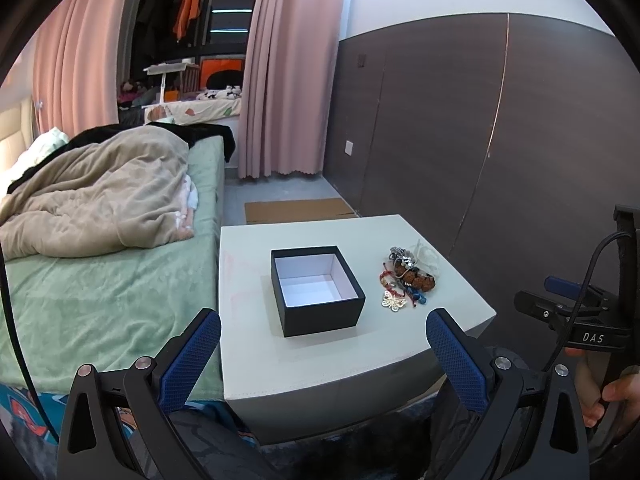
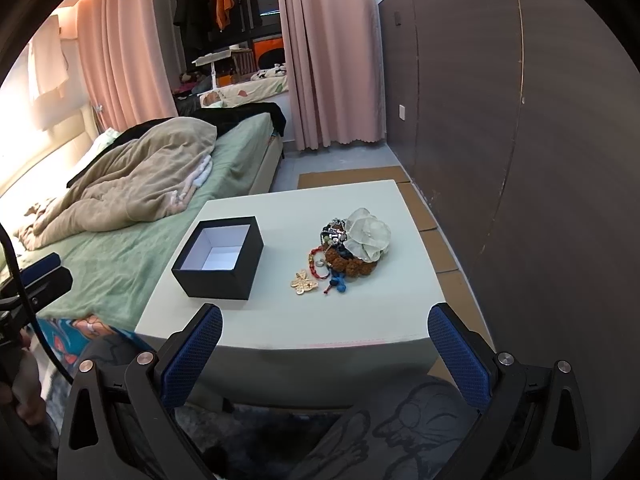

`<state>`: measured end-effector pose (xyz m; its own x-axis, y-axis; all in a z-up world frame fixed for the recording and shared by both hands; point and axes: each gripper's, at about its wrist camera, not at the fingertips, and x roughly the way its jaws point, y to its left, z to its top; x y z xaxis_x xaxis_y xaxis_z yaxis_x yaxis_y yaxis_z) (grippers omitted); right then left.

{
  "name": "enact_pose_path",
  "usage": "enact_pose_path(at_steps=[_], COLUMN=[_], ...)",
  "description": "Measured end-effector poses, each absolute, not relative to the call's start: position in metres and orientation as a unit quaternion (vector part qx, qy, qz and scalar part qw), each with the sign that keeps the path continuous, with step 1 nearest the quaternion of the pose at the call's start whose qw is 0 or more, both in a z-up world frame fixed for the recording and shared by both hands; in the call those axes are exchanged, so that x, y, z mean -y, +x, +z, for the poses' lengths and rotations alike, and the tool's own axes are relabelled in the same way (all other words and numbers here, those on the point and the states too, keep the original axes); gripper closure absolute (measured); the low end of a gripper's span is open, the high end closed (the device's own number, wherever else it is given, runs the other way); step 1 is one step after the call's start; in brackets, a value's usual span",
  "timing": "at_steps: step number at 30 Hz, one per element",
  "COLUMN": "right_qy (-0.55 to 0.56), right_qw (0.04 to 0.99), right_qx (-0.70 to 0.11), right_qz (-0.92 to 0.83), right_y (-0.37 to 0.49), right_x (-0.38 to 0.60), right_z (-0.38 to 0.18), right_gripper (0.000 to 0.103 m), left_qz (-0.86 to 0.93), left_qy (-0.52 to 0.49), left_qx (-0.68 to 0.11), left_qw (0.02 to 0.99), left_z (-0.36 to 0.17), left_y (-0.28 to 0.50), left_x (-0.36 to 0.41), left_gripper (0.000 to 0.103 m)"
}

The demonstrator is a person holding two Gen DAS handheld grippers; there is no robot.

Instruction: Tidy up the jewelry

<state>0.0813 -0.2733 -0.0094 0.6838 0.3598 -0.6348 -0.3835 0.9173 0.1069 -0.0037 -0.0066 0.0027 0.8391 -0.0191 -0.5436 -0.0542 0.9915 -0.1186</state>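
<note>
Jewelry (image 2: 345, 250) heaped beside empty black box (image 2: 219, 258): beads, gold butterfly, pale fabric flower; both tools (image 1: 323, 356) (image 2: 325, 350) spread wide, empty.

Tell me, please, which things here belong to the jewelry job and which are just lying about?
Belong to the job:
black box
jewelry pile
gold butterfly piece
white table

Just lying about:
beige blanket
cardboard on the floor
pink curtains

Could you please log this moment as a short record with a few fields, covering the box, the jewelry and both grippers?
surface: white table beside a bed
box: black, lidless, empty, white inside
jewelry: one tangled pile on the table, right of the box, apart from it
nearest piece: gold butterfly
left gripper: open, empty, off the table's near edge
right gripper: open, empty, off the table's near edge
</note>
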Motion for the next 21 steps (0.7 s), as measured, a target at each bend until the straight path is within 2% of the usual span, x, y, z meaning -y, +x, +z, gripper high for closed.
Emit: enact_pose_path(at_steps=[21], right_qy=[-0.018], right_qw=[0.918], right_qx=[-0.341], right_qz=[0.202], right_y=[0.08], right_x=[0.2722], right_z=[-0.0091], right_gripper=[0.0], left_qz=[0.008], left_qy=[-0.066], left_qx=[-0.282], left_qw=[0.957], left_z=[0.0043], left_y=[-0.0047], left_x=[0.0043], left_gripper=[0.001])
